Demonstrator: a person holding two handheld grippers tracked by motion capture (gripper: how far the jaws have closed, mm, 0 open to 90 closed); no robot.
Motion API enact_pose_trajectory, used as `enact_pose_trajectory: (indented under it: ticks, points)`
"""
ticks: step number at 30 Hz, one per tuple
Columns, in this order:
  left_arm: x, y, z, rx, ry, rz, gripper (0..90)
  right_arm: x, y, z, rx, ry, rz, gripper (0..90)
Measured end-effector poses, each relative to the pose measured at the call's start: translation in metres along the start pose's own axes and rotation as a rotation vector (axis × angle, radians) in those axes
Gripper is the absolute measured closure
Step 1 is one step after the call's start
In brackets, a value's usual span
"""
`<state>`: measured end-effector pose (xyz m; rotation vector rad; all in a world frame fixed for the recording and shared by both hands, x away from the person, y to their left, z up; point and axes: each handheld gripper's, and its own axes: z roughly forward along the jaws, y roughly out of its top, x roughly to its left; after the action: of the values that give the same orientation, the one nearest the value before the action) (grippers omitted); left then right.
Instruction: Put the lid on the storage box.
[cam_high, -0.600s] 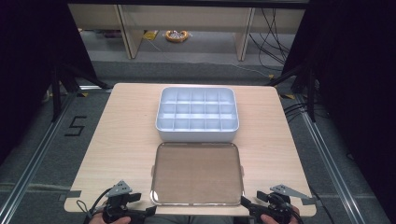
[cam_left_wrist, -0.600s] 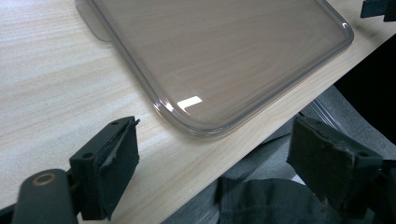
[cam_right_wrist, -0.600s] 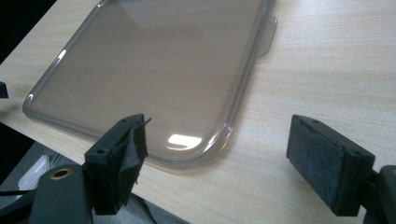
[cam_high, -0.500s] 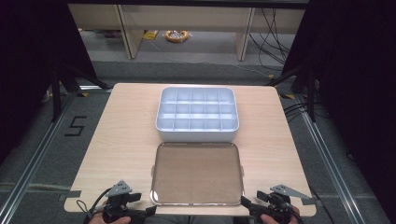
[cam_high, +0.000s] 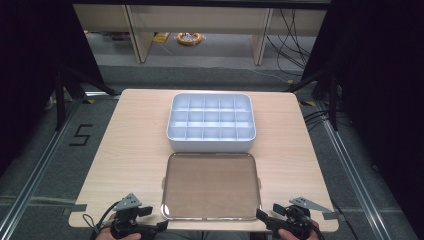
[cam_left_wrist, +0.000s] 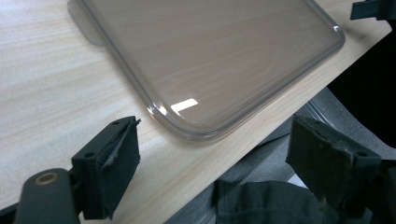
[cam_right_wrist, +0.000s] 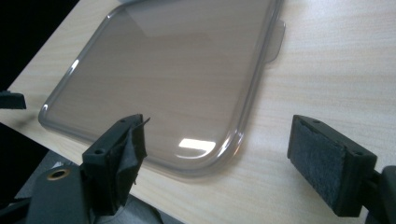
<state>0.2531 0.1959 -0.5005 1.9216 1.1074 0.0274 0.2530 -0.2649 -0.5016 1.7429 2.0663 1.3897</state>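
Clear smoky-tinted plastic lid (cam_high: 210, 186), flat rounded rectangle with raised rim and a small tab on each short side, glossy, wood grain showing through it, one bright rectangular glare spot near each near corner; lies flat on the bench (cam_high: 130, 150) at the near edge, centred, just in front of the organizer box (cam_high: 211, 122), the two close but whether they touch can't be told. Box is white matte plastic, rounded corners, open top, inner grid of three rows by five compartments, all looking bare. Bench top is light wood-grain laminate, rounded corners, grey tape at the near corners. Left gripper (cam_left_wrist: 212, 161) at the near left corner of the lid, fingers (cam_left_wrist: 109, 158) spread wide with nothing between them, black blocks faced with worn frayed foam pads, lid corner just ahead of them, not touched. Right gripper (cam_right_wrist: 233, 163) at the near right corner, fingers (cam_right_wrist: 327, 161) likewise wide apart and holding nothing, pad texture coarse and fuzzy, lid corner ahead in the gap line, no contact. Grey three-cornered plates on both grippers, black cables trailing. Writing: a black "5" (cam_high: 81, 135) marked on the grey carpet floor left of the bench; no brand or label readable on lid or box
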Motion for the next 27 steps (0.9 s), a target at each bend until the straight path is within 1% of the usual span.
enact_pose_trajectory:
  ticks: [1, 2, 3, 4, 5, 6, 7, 8, 9, 10, 11, 12, 13, 14, 15, 16, 17, 18, 19, 20, 21, 22, 23, 24, 25, 26, 27]
  points:
    - [0.001, 0.0, -0.001, 0.001, -0.014, 0.018, 17.3, 0.0, 0.0, 0.0, -0.004, 0.009, 0.018, 20.5]
    - [0.0, 0.0, -0.001, -0.009, -0.022, 0.017, 17.3, 0.0, 0.0, 0.0, -0.009, 0.016, 0.024, 20.5]
    - [-0.001, 0.0, -0.001, -0.017, -0.021, 0.026, 17.5, 0.001, 0.0, 0.0, -0.001, 0.034, 0.057, 20.5]
    - [-0.001, 0.0, -0.001, -0.014, -0.014, 0.035, 18.6, 0.0, 0.0, 0.002, 0.0, 0.039, 0.061, 20.7]
    - [-0.001, 0.0, -0.001, -0.016, -0.011, 0.038, 20.8, -0.001, 0.0, 0.003, -0.001, 0.025, 0.037, 20.8]
    - [-0.001, 0.0, -0.001, -0.022, -0.01, 0.031, 22.6, 0.0, 0.001, 0.003, -0.001, 0.024, 0.038, 20.9]
    - [0.0, 0.001, -0.001, -0.014, -0.01, 0.028, 23.3, -0.001, 0.001, 0.004, -0.001, 0.026, 0.025, 21.2]
    - [-0.001, 0.002, 0.0, -0.02, -0.01, 0.019, 23.1, 0.0, 0.002, 0.004, 0.005, 0.029, 0.035, 21.8]
    - [-0.002, 0.002, 0.001, -0.021, -0.003, 0.023, 23.1, 0.002, 0.001, 0.006, 0.011, 0.013, 0.051, 22.5]
    - [-0.002, 0.003, 0.002, -0.016, 0.008, 0.039, 23.9, 0.001, 0.002, 0.007, 0.014, 0.008, 0.033, 22.8]
    - [-0.002, 0.004, 0.004, -0.02, 0.014, 0.034, 23.9, 0.005, 0.002, 0.007, 0.029, 0.03, 0.093, 23.1]
    - [-0.001, 0.006, 0.005, -0.019, 0.01, 0.032, 25.6, 0.001, 0.004, 0.008, 0.02, 0.017, 0.057, 23.6]
    - [0.0, 0.007, 0.006, -0.027, 0.014, 0.023, 28.1, -0.001, 0.005, 0.01, 0.008, 0.014, 0.032, 24.2]
    - [0.001, 0.009, 0.006, -0.042, 0.003, 0.002, 31.2, 0.001, 0.006, 0.01, 0.006, 0.022, 0.058, 24.7]
    - [0.003, 0.011, 0.006, -0.046, -0.007, -0.002, 35.0, -0.003, 0.007, 0.012, 0.0, 0.008, 0.02, 25.3]
    - [0.004, 0.013, 0.007, -0.043, -0.004, 0.002, 37.0, -0.001, 0.008, 0.014, -0.001, 0.003, 0.053, 25.9]
    - [0.006, 0.015, 0.008, -0.044, 0.003, 0.0, 41.0, -0.005, 0.011, 0.017, 0.002, 0.001, 0.044, 28.1]
    - [0.008, 0.016, 0.01, -0.045, 0.006, 0.0, 41.0, -0.005, 0.011, 0.017, 0.002, 0.001, 0.044, 28.1]
    - [0.01, 0.017, 0.011, -0.038, 0.008, -0.001, 43.6, -0.004, 0.013, 0.02, 0.013, 0.01, 0.071, 29.6]
    - [0.012, 0.018, 0.014, -0.036, 0.009, -0.01, 43.6, -0.004, 0.013, 0.02, 0.013, 0.01, 0.071, 29.6]
    - [0.015, 0.019, 0.015, -0.023, 0.004, -0.01, 46.2, -0.007, 0.015, 0.023, -0.001, 0.009, 0.04, 29.7]
    - [0.018, 0.019, 0.018, -0.023, 0.002, -0.02, 48.1, -0.007, 0.016, 0.024, 0.003, 0.001, 0.037, 30.0]
    - [0.02, 0.02, 0.019, -0.011, 0.008, -0.016, 49.0, -0.007, 0.018, 0.026, 0.005, 0.001, 0.032, 30.2]
    - [0.021, 0.02, 0.021, -0.007, 0.012, -0.023, 49.8, -0.006, 0.019, 0.029, 0.002, -0.004, 0.035, 30.5]
    - [0.022, 0.021, 0.022, -0.001, 0.016, -0.02, 50.2, -0.004, 0.02, 0.031, 0.008, -0.009, 0.034, 30.6]
    - [0.024, 0.022, 0.022, 0.003, 0.019, -0.019, 50.8, 0.0, 0.021, 0.033, 0.026, -0.014, 0.068, 30.7]
    - [0.026, 0.022, 0.023, 0.005, 0.024, -0.022, 51.5, 0.0, 0.022, 0.035, 0.038, -0.021, 0.062, 30.8]
